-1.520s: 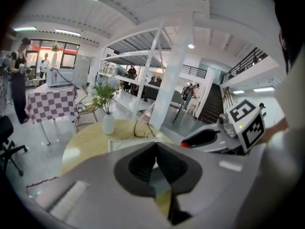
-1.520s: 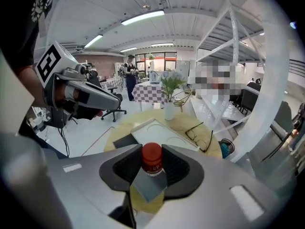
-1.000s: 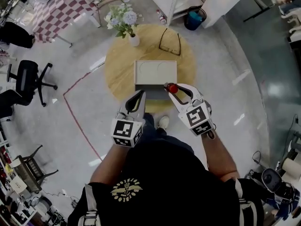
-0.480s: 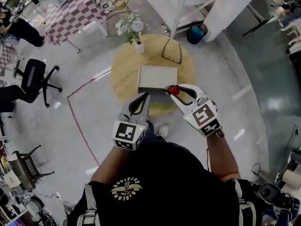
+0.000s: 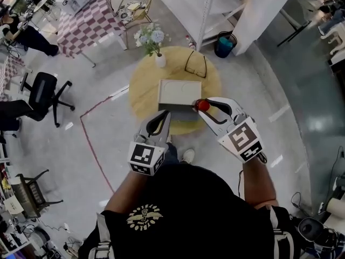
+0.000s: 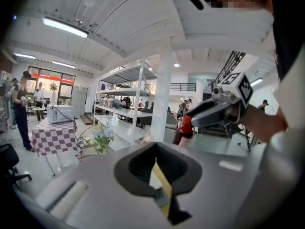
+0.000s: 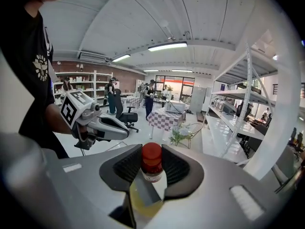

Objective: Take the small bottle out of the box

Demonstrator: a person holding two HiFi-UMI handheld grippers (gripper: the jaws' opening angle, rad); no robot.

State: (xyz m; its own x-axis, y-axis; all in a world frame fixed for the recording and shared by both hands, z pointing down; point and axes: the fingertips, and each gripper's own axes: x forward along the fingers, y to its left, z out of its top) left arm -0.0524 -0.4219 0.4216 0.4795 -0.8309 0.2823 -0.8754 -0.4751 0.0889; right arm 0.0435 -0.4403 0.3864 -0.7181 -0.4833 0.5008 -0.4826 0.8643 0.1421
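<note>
The left arm (image 5: 122, 190) and right arm (image 5: 260, 181) reach forward from the torso. The left gripper (image 5: 165, 116) points ahead, jaws together with nothing between them. The right gripper (image 5: 204, 103) angles inward toward the left one, jaws clamped on the top of a bottle (image 7: 152, 162).

The right gripper (image 7: 152, 170) fills the lower frame, its two grey jaws closed on a small bottle (image 7: 152, 162); the dark ribbed pads (image 7: 127, 166) press its red cap from either side; the bottle stands upright between them, its clear body and pale label just under the cap; beyond the left jaw, the left gripper (image 7: 102, 125) points toward the jaws; straight past the jaws stands a checked table (image 7: 164, 117); a bunch of flowers (image 7: 180, 135) sits beyond the right jaw; white shelving (image 7: 248, 113) rises far right.
</note>
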